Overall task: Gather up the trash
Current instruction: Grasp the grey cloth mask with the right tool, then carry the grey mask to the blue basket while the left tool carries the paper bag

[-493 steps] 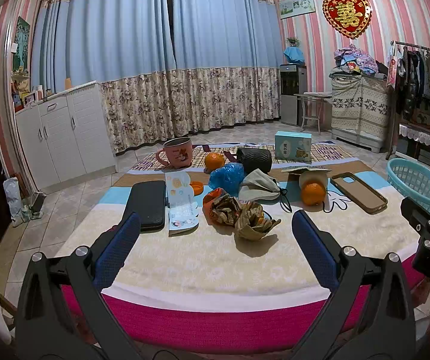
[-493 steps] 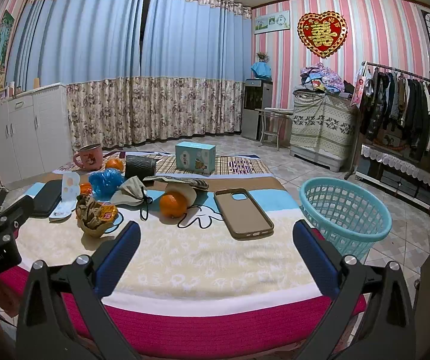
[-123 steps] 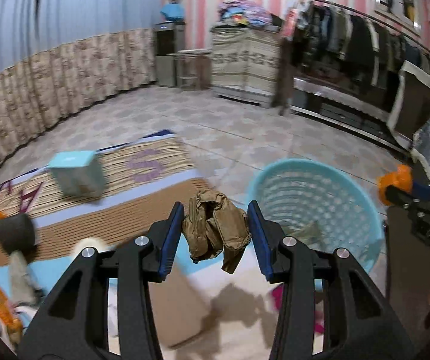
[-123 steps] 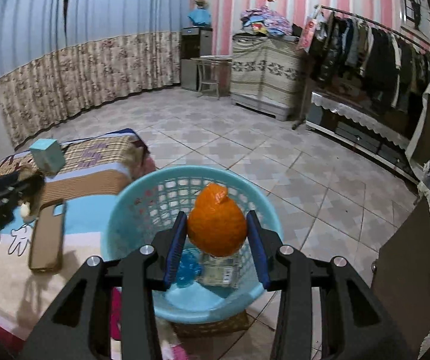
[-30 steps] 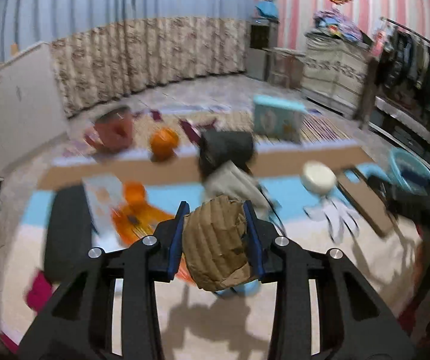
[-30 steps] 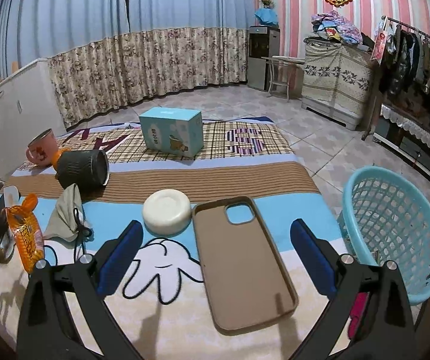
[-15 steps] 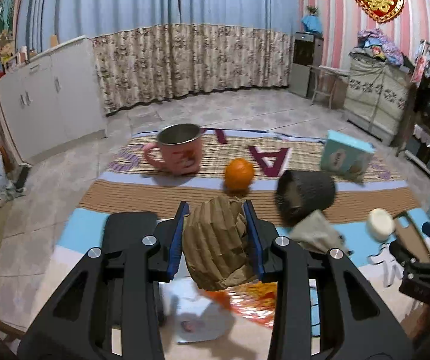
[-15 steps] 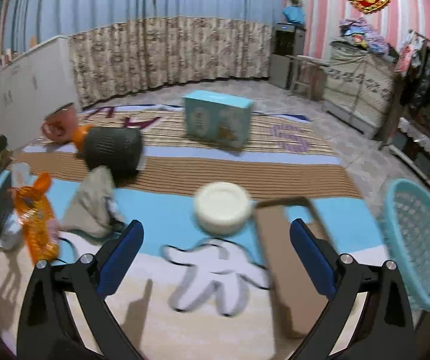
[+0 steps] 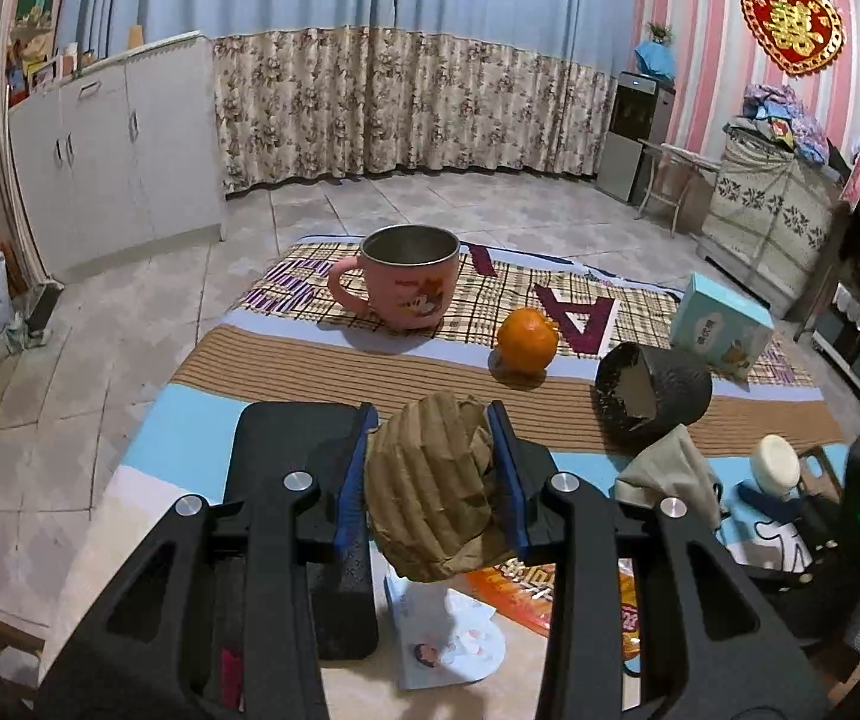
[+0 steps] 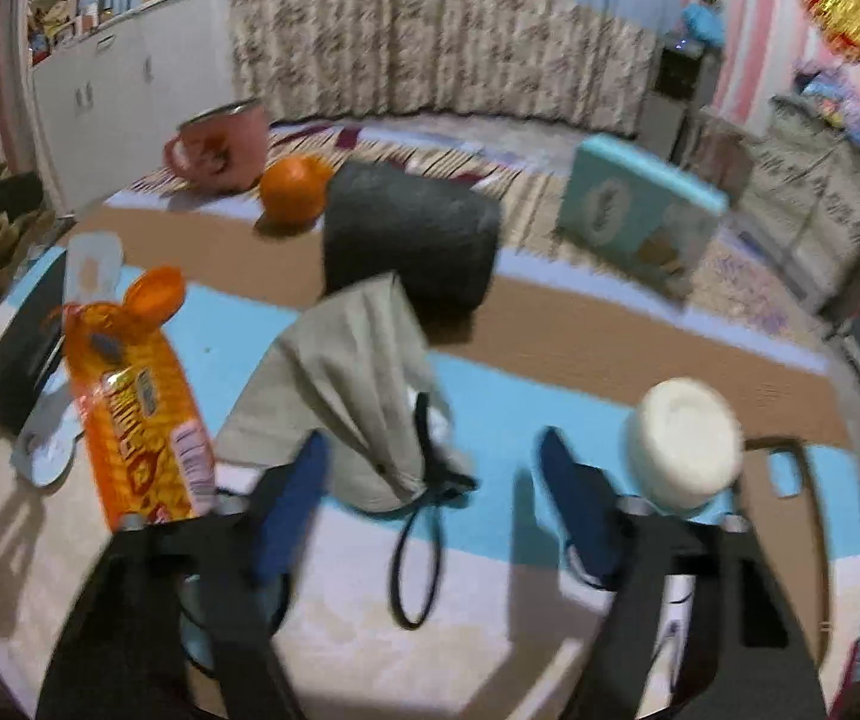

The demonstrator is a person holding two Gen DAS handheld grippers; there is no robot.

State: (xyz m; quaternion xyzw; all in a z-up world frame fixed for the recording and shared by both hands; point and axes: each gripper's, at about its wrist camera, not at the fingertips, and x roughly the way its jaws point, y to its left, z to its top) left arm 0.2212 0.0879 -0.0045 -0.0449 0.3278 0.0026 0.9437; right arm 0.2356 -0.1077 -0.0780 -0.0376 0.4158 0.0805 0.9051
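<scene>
Crumpled brown paper wad (image 9: 437,491) pinched in left gripper (image 9: 433,471) fingers, above bench, not yet binned. Right gripper (image 10: 430,483) fingers spread, straddling grey mask (image 10: 349,384). Orange snack wrapper (image 10: 136,396) left of mask, uncollected.

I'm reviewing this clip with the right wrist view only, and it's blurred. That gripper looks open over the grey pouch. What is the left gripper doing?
Observer: The left gripper is shut on a crumpled brown paper wad and holds it up in front of its camera.
Operator: Does the pink mug have any trash in it? I only see it from the side.
Observer: The left wrist view looks down into the pink mug. The part of its metal inside that shows is bare.
</scene>
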